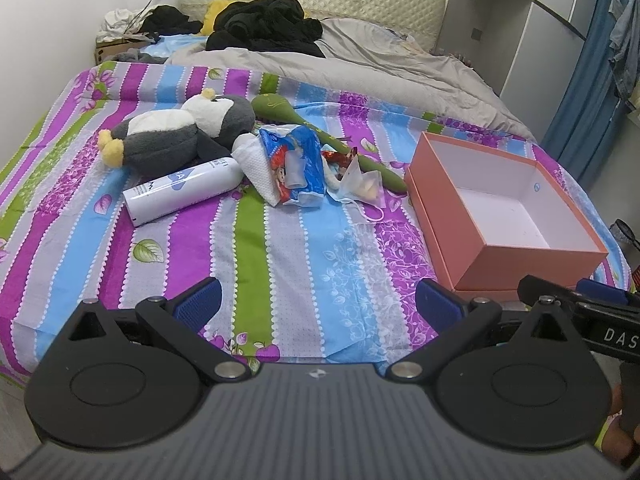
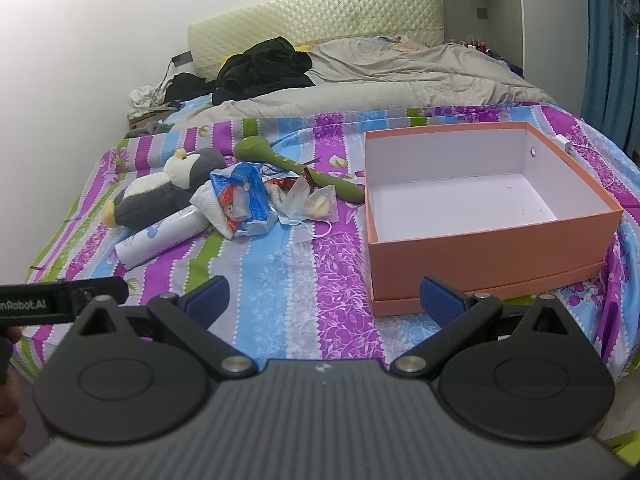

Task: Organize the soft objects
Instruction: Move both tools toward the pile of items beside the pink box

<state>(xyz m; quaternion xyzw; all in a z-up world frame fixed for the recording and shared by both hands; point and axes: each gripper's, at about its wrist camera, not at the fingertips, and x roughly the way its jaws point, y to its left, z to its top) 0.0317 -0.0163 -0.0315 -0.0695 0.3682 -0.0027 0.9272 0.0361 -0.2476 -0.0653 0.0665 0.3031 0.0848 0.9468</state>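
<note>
One orange box point(image 1: 520, 256) point(image 2: 488, 256) sits open on the right side of the bed point(image 1: 280, 248) point(image 2: 304, 280), standing on what looks like its own lid; its white inside holds nothing. Everything else lies in a loose heap on the striped sheet to the left of the box, well apart from both tongs.

There is one plush penguin point(image 1: 176, 136) point(image 2: 160, 192), on its back at the far left, its long axis running left to right, yellow feet to the left and head to the right. One white bottle point(image 1: 184, 190) point(image 2: 160, 240) lies on its side just near of the penguin, its long axis slanting from near left to far right. One pack of tissues point(image 1: 296, 164) point(image 2: 244, 204) with a cartoon print rests against a white cloth point(image 1: 256, 168) point(image 2: 208, 204). One long green soft toy point(image 1: 320, 132) point(image 2: 296, 166) stretches diagonally, its round head far left and its tail pointing near right, ending just beside the box. Between tissues and box lie one face mask point(image 1: 352, 196) point(image 2: 304, 220) and a few crumpled wrappers point(image 1: 352, 168) point(image 2: 308, 196), too tangled to count.

The left tongs point(image 1: 318, 304) and the right tongs point(image 2: 326, 300) both hang spread wide over the near edge of the bed, grasping nothing
</note>
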